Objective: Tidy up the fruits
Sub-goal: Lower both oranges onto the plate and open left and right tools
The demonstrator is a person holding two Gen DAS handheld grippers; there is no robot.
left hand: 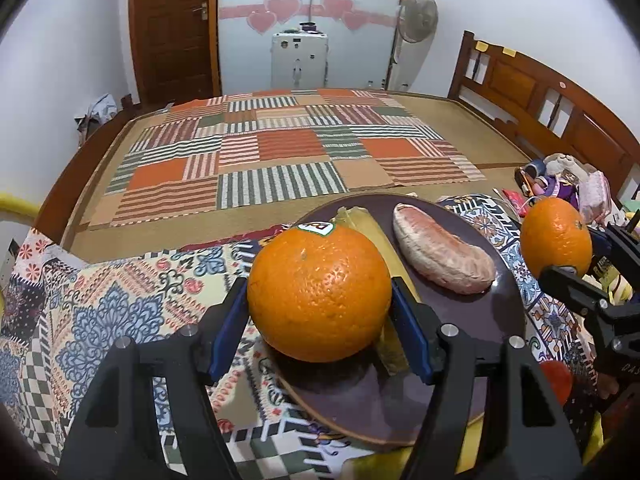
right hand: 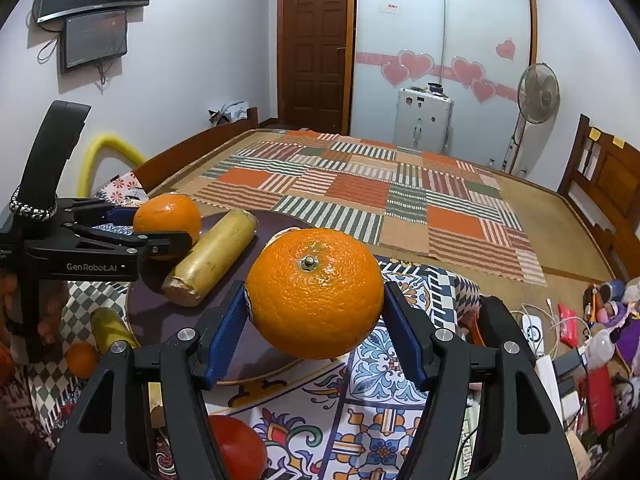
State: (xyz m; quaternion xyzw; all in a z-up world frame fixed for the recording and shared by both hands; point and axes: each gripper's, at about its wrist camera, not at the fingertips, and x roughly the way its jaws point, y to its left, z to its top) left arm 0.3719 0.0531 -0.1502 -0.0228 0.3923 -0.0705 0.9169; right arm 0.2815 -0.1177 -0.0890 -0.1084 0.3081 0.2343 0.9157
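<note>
Each gripper [left hand: 320,312] [right hand: 316,316] clamped an orange [left hand: 319,292] [right hand: 315,293] over a plate [left hand: 492,312] on a patterned cloth [left hand: 120,292], with a quilted bed [left hand: 276,156] and door [left hand: 172,28] behind.

Two oranges held aloft over dark plate [left hand: 505,312]: stickered orange [left hand: 319,294] at its left edge, stem-up orange [right hand: 315,293] at right; banana piece [right hand: 211,257] and peeled pomelo segment [left hand: 442,255] lie on it.
</note>
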